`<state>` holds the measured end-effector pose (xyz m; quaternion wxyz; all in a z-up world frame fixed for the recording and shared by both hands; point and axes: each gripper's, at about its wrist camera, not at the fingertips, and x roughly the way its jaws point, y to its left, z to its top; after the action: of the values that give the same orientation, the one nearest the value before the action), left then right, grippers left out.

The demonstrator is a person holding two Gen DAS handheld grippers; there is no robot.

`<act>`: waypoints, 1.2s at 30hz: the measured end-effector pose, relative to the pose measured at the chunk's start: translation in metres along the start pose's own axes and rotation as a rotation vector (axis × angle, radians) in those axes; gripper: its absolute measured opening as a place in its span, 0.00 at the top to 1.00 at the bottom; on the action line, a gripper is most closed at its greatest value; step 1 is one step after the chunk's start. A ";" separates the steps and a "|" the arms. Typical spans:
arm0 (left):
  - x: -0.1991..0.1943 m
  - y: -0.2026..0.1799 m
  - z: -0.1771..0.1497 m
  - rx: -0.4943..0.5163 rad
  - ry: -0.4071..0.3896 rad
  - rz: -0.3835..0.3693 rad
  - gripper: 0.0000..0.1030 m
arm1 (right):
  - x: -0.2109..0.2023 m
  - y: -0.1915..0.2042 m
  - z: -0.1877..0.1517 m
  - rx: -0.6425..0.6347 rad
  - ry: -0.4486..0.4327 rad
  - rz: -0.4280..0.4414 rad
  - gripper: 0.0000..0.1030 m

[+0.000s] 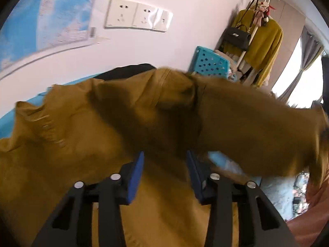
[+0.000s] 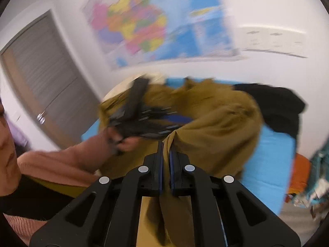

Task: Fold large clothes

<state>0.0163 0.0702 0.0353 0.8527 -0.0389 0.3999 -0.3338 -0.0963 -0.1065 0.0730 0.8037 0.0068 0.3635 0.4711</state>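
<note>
Mustard-brown cloth fills the scene: the large garment [image 1: 86,123] lies bunched and rumpled over a bright blue surface [image 2: 271,154] by the white wall, with one part lifted and blurred across the right of the left wrist view. The left hand-held gripper [image 1: 164,164] hangs over the garment with its blue-padded fingers [image 1: 136,170] spread apart, nothing between them. The right hand-held gripper [image 2: 166,150] has its fingers pressed together on a pinched fold of the same cloth, which rises in a peak at the tips and hangs down between the black arms.

From the right wrist view the left tool is a dark smear over the cloth, held by the person's hand [image 2: 127,144] in a salmon sleeve. A black garment [image 2: 277,105] lies beyond the brown one, against the wall. A world map [image 2: 156,20] and sockets [image 1: 137,16] are on the wall. A teal perforated basket [image 1: 209,63] stands next to a rack with a yellow sweater [image 1: 263,47].
</note>
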 end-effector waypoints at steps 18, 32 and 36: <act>-0.094 0.057 -0.099 -0.108 -0.025 0.122 0.23 | 0.105 0.009 0.047 -0.190 0.019 -0.075 0.25; -0.052 0.013 -0.124 0.040 0.161 0.001 0.91 | 0.162 -0.134 0.076 0.090 0.197 -0.297 0.93; -0.089 0.047 -0.100 -0.029 0.028 0.045 0.92 | 0.096 -0.170 0.072 0.187 0.043 -0.441 0.94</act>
<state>-0.0699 0.1801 0.0104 0.8536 -0.0376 0.4175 -0.3093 0.1023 -0.1042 0.0105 0.8750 -0.0082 0.4153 0.2485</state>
